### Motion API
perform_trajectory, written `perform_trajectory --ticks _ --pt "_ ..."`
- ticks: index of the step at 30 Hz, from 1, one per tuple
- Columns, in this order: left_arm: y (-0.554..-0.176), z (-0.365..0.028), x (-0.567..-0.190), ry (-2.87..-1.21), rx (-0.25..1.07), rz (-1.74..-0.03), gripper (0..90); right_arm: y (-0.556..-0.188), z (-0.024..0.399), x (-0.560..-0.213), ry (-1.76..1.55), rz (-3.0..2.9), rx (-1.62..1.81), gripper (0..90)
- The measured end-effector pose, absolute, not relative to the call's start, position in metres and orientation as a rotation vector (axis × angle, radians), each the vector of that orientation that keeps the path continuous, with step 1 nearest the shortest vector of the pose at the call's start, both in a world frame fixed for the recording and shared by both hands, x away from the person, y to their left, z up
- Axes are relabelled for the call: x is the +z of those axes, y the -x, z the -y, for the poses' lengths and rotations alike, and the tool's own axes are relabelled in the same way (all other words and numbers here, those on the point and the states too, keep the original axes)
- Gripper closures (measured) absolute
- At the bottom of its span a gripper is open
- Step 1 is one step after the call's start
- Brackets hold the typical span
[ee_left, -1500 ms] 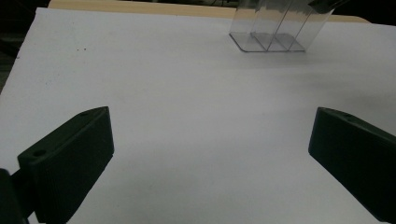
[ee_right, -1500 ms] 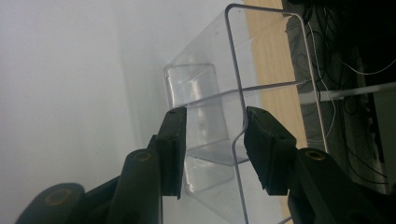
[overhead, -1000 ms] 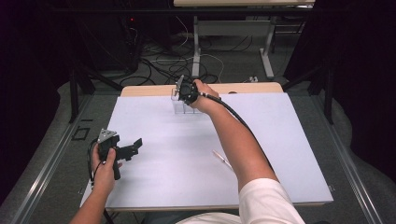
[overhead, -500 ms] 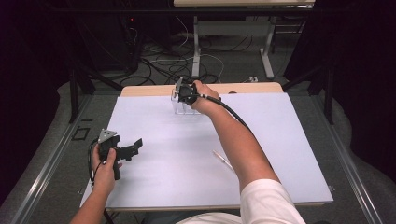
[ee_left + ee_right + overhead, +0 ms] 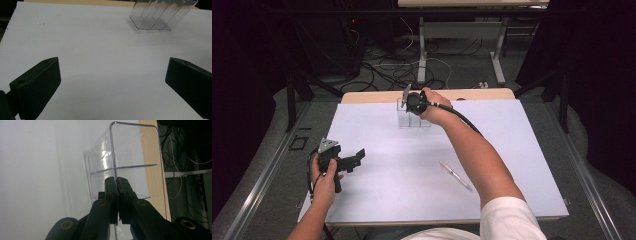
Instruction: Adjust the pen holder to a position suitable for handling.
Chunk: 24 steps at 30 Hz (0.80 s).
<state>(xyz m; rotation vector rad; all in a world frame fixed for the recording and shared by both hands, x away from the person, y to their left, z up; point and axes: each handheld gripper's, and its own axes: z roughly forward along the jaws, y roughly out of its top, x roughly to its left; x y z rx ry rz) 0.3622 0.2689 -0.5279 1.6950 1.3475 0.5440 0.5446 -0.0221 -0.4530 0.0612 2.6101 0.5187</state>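
A clear plastic organizer (image 5: 413,119) with several compartments stands near the far edge of the white table top (image 5: 412,170). It also appears as the clear plastic organizer (image 5: 160,15) far ahead in the left gripper view. My right gripper (image 5: 116,182) is shut on the rim wall of the clear plastic organizer (image 5: 130,152), jaws pinching the thin wall from above. In the high view that right gripper (image 5: 408,106) sits over the organizer. My left gripper (image 5: 357,159) hovers low at the table's left side, jaws wide apart and holding nothing. A thin pen-like stick (image 5: 455,175) lies on the table near the right forearm.
A wooden strip (image 5: 482,94) edges the table at the far side. Beyond it, cables (image 5: 392,65) and table legs (image 5: 422,55) stand on the floor. A metal rail (image 5: 257,185) runs along the left of the table.
The right hand has shifted slightly on the organizer at the far edge. The left gripper has stayed in place.
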Motion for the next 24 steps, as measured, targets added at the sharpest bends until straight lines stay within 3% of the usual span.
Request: perform_trajectory --ticks 24 --pt "-0.363 -0.266 -0.530 -1.705 0.551 -1.355 0.0 -0.505 0.066 -0.439 -0.086 -2.669 0.494 88.4"
